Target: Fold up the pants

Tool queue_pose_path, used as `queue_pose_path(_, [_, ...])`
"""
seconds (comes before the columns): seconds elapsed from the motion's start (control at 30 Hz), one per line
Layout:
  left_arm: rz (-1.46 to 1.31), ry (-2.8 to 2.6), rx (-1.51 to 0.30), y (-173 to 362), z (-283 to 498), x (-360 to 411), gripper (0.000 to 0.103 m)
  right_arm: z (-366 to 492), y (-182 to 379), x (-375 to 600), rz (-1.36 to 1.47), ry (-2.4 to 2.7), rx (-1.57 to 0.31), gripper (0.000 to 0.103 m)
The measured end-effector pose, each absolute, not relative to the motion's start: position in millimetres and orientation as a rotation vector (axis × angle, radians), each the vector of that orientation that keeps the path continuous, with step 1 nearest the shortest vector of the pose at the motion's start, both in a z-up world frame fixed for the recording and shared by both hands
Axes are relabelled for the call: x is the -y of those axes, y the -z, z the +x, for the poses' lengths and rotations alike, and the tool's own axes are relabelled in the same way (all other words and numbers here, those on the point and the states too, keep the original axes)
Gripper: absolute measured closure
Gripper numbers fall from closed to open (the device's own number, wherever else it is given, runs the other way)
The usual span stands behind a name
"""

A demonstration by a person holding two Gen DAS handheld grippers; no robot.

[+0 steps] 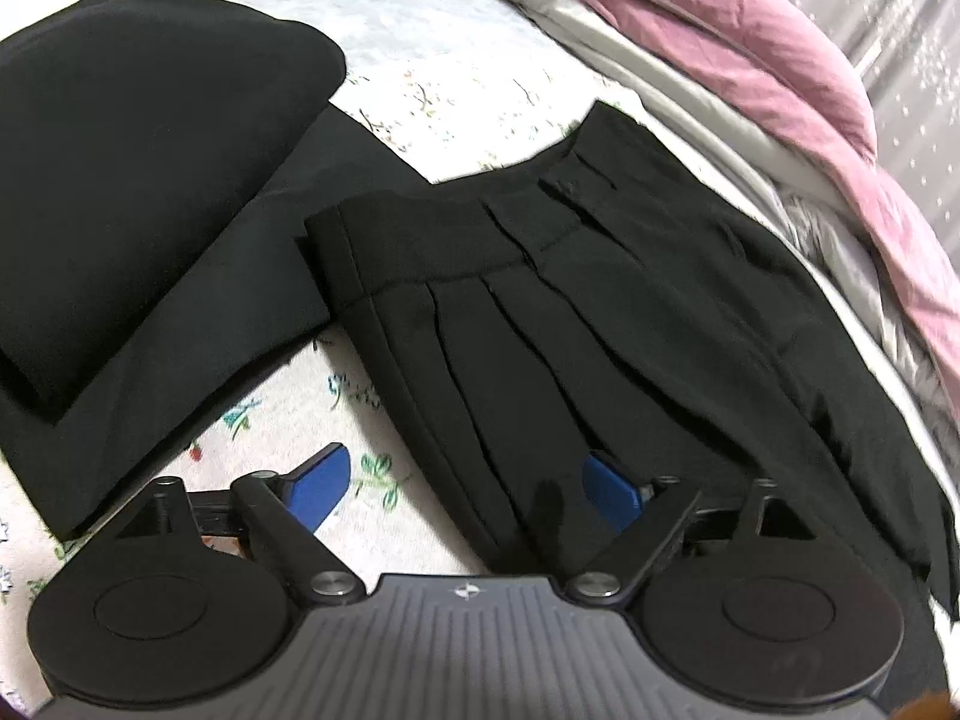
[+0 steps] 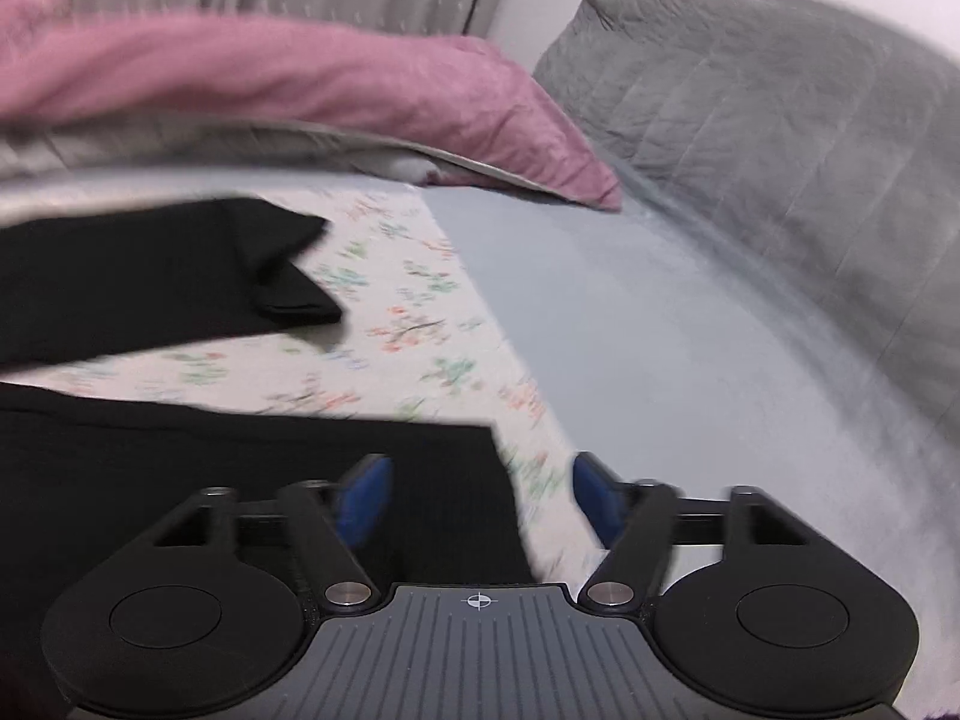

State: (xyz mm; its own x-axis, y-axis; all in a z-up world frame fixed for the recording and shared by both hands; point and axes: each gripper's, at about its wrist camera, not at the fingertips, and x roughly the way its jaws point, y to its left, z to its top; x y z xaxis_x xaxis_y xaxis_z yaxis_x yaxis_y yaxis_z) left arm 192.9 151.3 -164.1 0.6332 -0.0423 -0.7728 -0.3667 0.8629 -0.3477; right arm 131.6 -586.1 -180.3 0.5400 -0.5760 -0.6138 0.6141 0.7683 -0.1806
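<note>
Pants point(image 1: 540, 300) in black lie spread on the floral sheet point(image 1: 420, 96), the pleated waistband end just ahead of the left gripper point(image 1: 465, 486), whose blue pads are spread with nothing pinched, one over the sheet and one over the dark cloth. From that waistband the garment's long axis appears to run away toward the left, where a leg portion lies doubled over. The right gripper point(image 2: 480, 501) is likewise spread and empty above a squared black edge point(image 2: 420, 450) of the pants, so each hand seems near enough to take its own end.
</note>
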Motion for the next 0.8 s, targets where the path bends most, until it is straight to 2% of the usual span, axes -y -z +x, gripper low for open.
queue_pose_path(0.07, [-0.56, -0.216, -0.841, 167, 193, -154, 0.014, 92, 174, 587, 0.179, 0.677, -0.703, 0.032])
queue_pose_path(0.13, [-0.573, -0.21, -0.811, 168, 195, -152, 0.026, 49, 174, 591, 0.313, 0.668, -0.692, 0.032])
queue_pose_path(0.2, [-0.558, -0.195, -0.804, 169, 198, -149, 0.052, 15, 179, 595, 0.437, 0.68, -0.684, 0.032])
queue_pose_path(0.23, [-0.549, -0.205, -0.805, 170, 200, -148, 0.058, 3, 184, 597, 0.483, 0.671, -0.685, 0.033])
queue_pose_path(0.3, [-0.535, -0.221, -0.8, 171, 202, -150, 0.089, -8, 194, 597, 0.529, 0.67, -0.685, 0.037])
queue_pose_path(0.33, [-0.536, -0.221, -0.796, 171, 201, -152, 0.089, -8, 202, 599, 0.553, 0.675, -0.693, 0.047])
queue_pose_path(0.37, [-0.539, -0.217, -0.791, 171, 200, -154, 0.09, -7, 209, 603, 0.59, 0.672, -0.692, 0.067])
queue_pose_path(0.4, [-0.536, -0.214, -0.783, 170, 199, -155, 0.09, -5, 218, 609, 0.647, 0.667, -0.69, 0.08])
queue_pose_path(0.43, [-0.518, -0.213, -0.77, 166, 196, -155, 0.09, -1, 229, 615, 0.712, 0.663, -0.689, 0.103])
queue_pose_path(0.57, [-0.511, -0.201, -0.723, 145, 178, -167, 0.09, 14, 229, 613, 0.653, 0.687, -0.678, 0.103])
queue_pose_path(0.8, [-0.553, -0.188, -0.741, 106, 116, -182, 0.09, -59, 160, 594, 0.58, 0.693, -0.525, 0.103])
